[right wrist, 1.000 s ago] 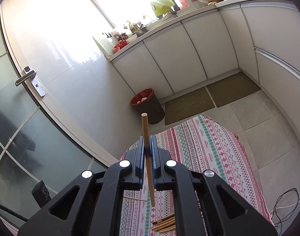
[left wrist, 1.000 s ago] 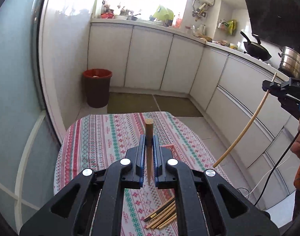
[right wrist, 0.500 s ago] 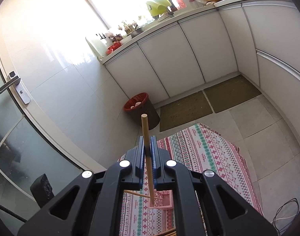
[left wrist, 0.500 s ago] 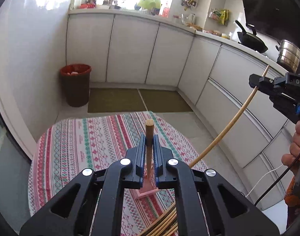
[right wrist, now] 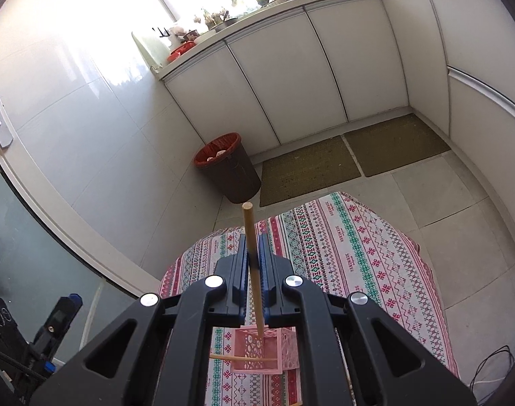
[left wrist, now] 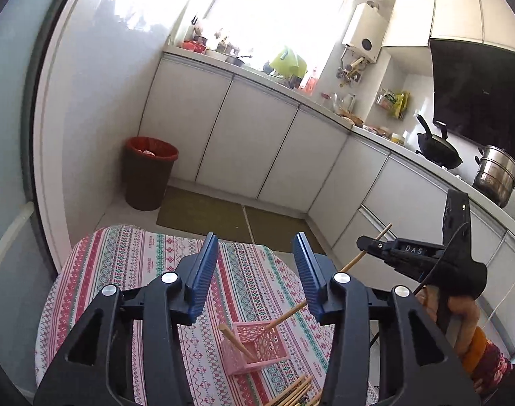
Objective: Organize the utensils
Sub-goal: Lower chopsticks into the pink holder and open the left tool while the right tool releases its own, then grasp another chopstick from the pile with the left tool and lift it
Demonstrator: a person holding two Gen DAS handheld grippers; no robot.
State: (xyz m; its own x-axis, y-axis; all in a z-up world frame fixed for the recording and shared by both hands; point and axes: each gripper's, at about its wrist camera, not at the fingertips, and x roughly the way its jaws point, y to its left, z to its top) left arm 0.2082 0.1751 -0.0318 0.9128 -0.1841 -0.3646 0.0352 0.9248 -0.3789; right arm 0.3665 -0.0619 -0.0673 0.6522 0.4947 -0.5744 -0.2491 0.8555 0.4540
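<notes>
While our left gripper point(left wrist: 255, 272) is opening with nothing between its jaws, our right gripper point(right wrist: 255, 257) clamps a chopstick point(right wrist: 252, 264) (tip inside the pink basket point(right wrist: 284, 348)).

Left gripper point(left wrist: 255, 272) jaws are opening with nothing between them; right gripper point(right wrist: 254, 264) is clamped tight on a chopstick point(right wrist: 252, 253), angled downward.

matt wooden chopsticks point(right wrist: 252, 264), a perforated pink plastic basket point(right wrist: 277, 348), patterned woven tablecloth point(right wrist: 358, 253), glossy white cabinets point(right wrist: 291, 77).
</notes>
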